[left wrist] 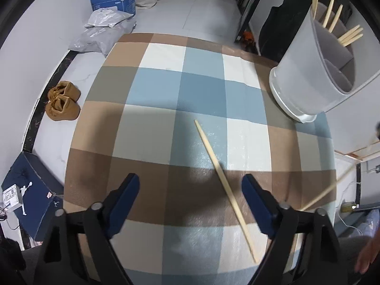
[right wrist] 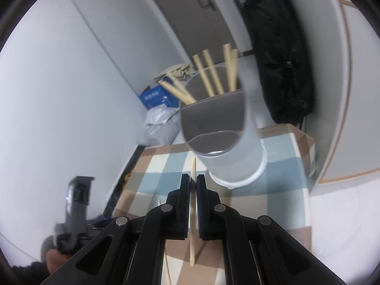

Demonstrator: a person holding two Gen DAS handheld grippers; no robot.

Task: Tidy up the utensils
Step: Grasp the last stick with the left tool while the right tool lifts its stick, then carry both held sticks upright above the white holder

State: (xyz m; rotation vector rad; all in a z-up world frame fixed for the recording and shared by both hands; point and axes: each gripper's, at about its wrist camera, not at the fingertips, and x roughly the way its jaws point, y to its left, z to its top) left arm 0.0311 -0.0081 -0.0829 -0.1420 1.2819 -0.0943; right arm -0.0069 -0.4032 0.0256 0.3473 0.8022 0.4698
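**One chopstick flat on the cloth, one clamped upright**

Left wrist view: left gripper (left wrist: 190,191) spread wide at the bottom of the frame, blue pads well apart, nothing pinched. Between the pads, flat on the blue, brown and white checked tablecloth (left wrist: 156,90), a pale wooden chopstick (left wrist: 224,188). Long axis diagonal, running from frame centre down to the lower right; thin tip towards the centre, thick end at lower right near the right-hand pad. At upper right, a translucent grey round plastic utensil holder (left wrist: 306,71) with inner dividers, standing on the cloth, several more wooden chopsticks (left wrist: 334,19) leaning out of its far compartment. At the right edge, a blurred second stick slanting upward to the right.

Right wrist view: right gripper (right wrist: 192,179) pressed together on a single pale wooden chopstick (right wrist: 193,166). Long axis nearly vertical in the frame, one end poking up past the fingertips, the other end hanging below between the black arms. Directly above and beyond the tips, the same grey holder (right wrist: 228,156), near compartment bare, sticks fanned out of the back one. At lower left, blurred, the other gripper in a hand.
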